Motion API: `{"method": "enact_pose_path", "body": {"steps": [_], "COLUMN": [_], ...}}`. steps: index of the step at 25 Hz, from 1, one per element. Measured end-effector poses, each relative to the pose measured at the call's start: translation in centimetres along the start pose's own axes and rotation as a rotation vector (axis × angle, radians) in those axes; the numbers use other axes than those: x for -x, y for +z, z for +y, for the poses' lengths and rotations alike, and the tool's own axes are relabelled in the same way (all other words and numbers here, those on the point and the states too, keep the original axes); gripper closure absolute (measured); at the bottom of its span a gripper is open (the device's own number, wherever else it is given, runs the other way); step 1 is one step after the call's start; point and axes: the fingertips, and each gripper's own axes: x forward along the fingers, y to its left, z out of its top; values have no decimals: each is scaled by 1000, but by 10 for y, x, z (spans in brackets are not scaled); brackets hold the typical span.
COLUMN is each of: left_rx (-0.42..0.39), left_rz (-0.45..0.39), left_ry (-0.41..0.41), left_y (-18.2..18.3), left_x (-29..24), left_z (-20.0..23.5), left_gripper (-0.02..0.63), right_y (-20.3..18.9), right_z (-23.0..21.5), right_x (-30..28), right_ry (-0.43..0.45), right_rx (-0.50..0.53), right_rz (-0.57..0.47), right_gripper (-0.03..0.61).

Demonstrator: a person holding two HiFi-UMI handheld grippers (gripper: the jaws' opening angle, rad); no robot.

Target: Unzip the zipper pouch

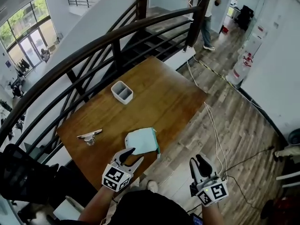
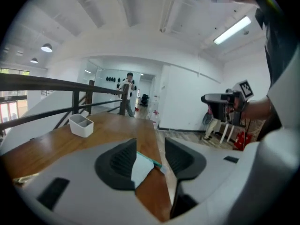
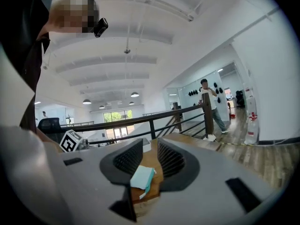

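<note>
Head view: the pale teal zipper pouch (image 1: 141, 141) lies flat at the near edge of the wooden table (image 1: 164, 93). The left gripper (image 1: 132, 157) is just beside it, jaws spread and empty. The right gripper (image 1: 198, 164) hangs off the table's corner over the floor, its jaws narrower but apart, holding nothing. The step looks like the approach: 1 gripper should pin a corner while the other pinches the zipper pull and draws along the darker teal edge. The pull itself is too small to pick out. Both gripper views frame the pouch between their jaws, untouched; only the head view shows how unequally the 2 tools stand from it.
</note>
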Motion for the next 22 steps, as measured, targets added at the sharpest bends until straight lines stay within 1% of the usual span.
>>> {"method": "enact_pose_path", "body": {"steps": [5,8,11,14,16,22], "left_rx": [-53,-112,-218,-342,-382,-410], "left_rz": [175,297,433,535,578,650], "left_ry": [-55,-103,-162,-186,-193,-182], "left_y": [-36,-60,-83,-97,-104,-123], "left_x": [-38,-61,-87,-104,-109,-123], "left_z": [-1,-7,-16,-18,-14,-6], "left_gripper": [419,419,417,412,410,411], "right_y": [-6,-12,-19,-19,-18,-25], "right_z": [-10,-14,-21,-22,-19,-28], "right_x": [19,31,39,50,56,74], "right_ry": [-84,-126,-166,-210,-234,-288], "right_rx": [-15,-25,-66,-98,-92,-96], "right_rz": [35,58,68,74,78,76], "right_gripper": [486,488,489,489,489,489]}}
